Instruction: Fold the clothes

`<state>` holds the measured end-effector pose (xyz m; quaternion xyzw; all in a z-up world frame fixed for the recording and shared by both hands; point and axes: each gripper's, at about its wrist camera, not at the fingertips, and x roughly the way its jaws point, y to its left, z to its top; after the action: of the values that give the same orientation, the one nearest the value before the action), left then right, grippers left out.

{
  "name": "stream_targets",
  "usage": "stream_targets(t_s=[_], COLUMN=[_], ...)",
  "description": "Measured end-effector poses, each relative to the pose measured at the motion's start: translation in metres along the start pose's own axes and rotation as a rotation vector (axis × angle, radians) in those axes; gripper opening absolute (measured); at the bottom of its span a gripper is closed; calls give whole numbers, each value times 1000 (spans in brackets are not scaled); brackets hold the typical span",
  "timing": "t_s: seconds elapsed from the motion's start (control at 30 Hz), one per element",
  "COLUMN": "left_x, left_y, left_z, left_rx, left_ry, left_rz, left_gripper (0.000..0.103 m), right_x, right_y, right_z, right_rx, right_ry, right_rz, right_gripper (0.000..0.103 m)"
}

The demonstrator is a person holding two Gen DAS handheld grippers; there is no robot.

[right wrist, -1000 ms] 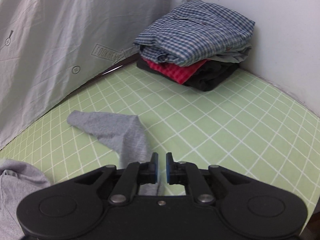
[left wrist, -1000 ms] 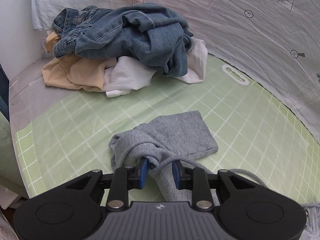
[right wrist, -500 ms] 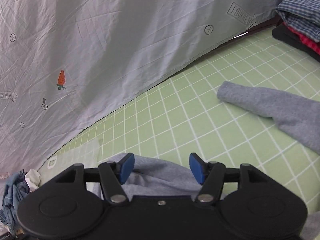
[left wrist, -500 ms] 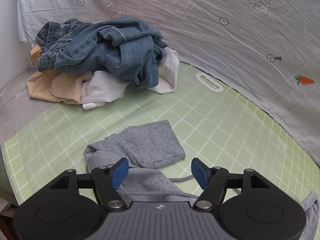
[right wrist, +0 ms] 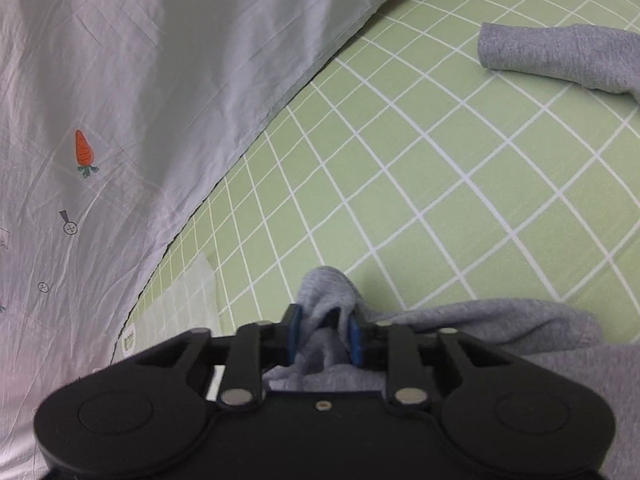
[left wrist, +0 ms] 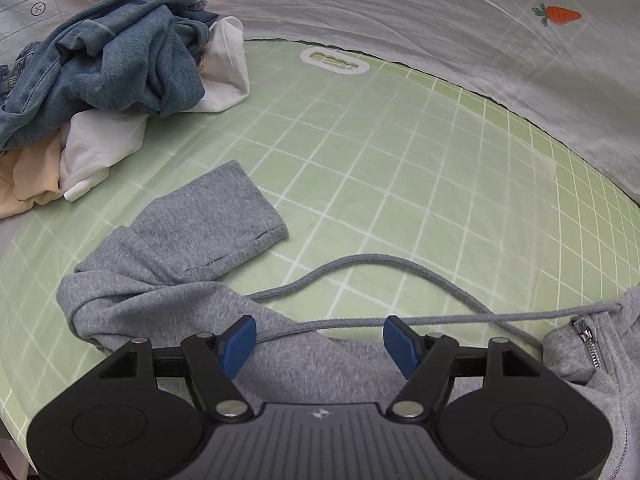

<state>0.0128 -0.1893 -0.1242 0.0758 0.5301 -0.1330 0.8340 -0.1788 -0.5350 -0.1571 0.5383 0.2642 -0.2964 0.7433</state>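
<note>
Grey zip-up hooded sweatshirt lies on the green grid-patterned surface; in the left wrist view we note the left gripper with fingers wide above it, its drawcord looping ahead. In the right wrist view, the right gripper fingers pinch a bunched fold of that sweatshirt.
</note>
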Motion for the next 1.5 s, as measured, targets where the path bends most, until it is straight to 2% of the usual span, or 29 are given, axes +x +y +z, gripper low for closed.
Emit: stream_targets(t_s=[0.1, 0.17, 0.23, 0.33, 0.4, 0.47, 0.6, 0.67, 0.7, 0.73, 0.8, 0.87, 1.0, 1.1, 1.23, 1.5], left_x=[7, 9, 11, 14, 13, 12, 7, 4, 2, 0, -4, -8, -14, -10, -4, 12], left_y=[-6, -7, -7, -6, -8, -10, -12, -12, -11, -11, -12, -16, -35, -52, -75, -113], left_z=[-6, -12, -20, -27, -27, -25, -20, -16, -15, -13, -9, -4, 5, 9, 14, 21], left_rx=[42, 58, 63, 56, 59, 67, 78, 72, 67, 62, 52, 51, 90, 124, 168, 208], left_ry=[29, 44, 59, 68, 70, 75, 64, 54, 47, 40, 27, 16, -3, 11, 31, 99], left_rz=[0, -3, -9, -13, -11, -8, -4, -10, -13, -17, -30, -54, -102, -129, -165, -261], left_gripper=[71, 71, 71, 72, 72, 72, 72, 72, 72, 72, 72, 72, 72, 72, 72, 72], right_x=[-45, -81, -110, -130, -130, -129, -123, -119, -118, -116, -115, -115, -112, -104, -93, -82], right_y=[-14, -28, -47, -83, -110, -118, -107, -94, -89, -84, -78, -74, -63, -58, -56, -59], right_z=[-9, -18, -28, -46, -56, -58, -49, -43, -40, -36, -28, -19, -6, -1, -5, -29], right_rx=[-24, -35, -54, -73, 1, 42, -10, -72, -100, -120, -140, -131, -153, -170, -194, -310], right_ry=[-56, -98, -129, -120, -88, -86, -82, -77, -78, -81, -92, -104, -127, -124, -86, -27], right_rz=[104, 135, 102, -11, -33, -28, -61, -98, -120, -138, -144, -127, -141, -144, -167, -297], right_gripper=[8, 7, 7, 7, 7, 7, 10, 15, 23, 37, 46, 47, 57, 62, 62, 62])
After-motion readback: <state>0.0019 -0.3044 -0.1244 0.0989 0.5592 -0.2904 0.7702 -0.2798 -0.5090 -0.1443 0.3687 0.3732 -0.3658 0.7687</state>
